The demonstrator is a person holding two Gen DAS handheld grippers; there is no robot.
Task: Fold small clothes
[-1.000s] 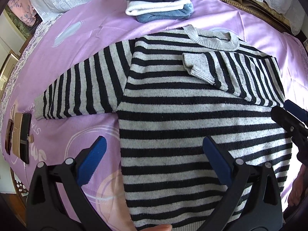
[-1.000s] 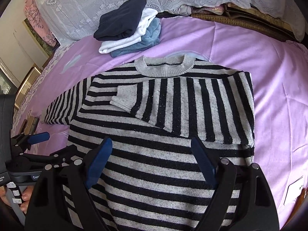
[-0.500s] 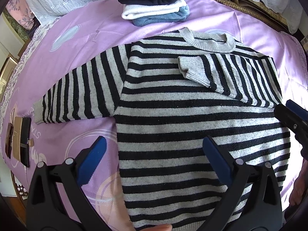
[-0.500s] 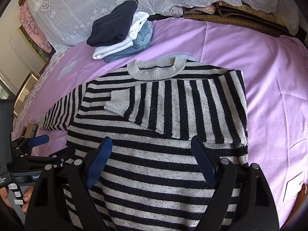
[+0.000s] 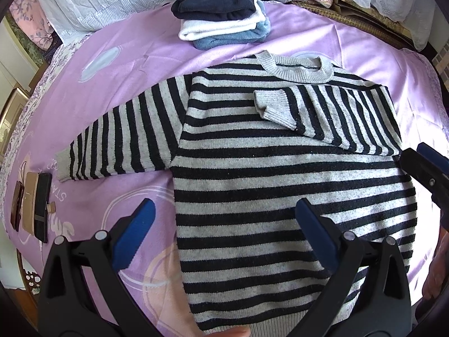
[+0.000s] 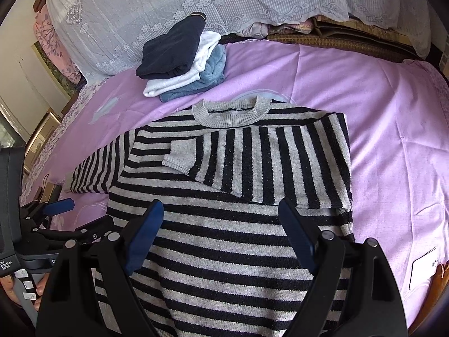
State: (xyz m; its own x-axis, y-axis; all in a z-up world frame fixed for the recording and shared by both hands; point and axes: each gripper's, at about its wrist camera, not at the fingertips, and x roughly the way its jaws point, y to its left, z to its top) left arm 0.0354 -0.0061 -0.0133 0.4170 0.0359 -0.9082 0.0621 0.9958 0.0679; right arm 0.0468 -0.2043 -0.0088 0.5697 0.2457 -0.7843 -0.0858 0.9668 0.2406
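Your left gripper (image 5: 224, 236) and right gripper (image 6: 221, 234) hung wide, empty | striped knit sweater (image 5: 280, 191) lay flat on the purple bedspread (image 6: 393, 112), soft, limp, light | you'd best pinch the outstretched sleeve (image 5: 120, 140) at its cuff | folded stack (image 5: 221, 8) sat beyond.

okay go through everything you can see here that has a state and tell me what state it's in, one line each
striped sweater: flat on the bed, body unfolded
right sleeve: folded across the chest
left sleeve: spread out on the purple sheet
stack of clothes: folded, piled beyond the collar
left hand-held gripper: open, empty, above the sweater
right hand-held gripper: open, empty, above the sweater
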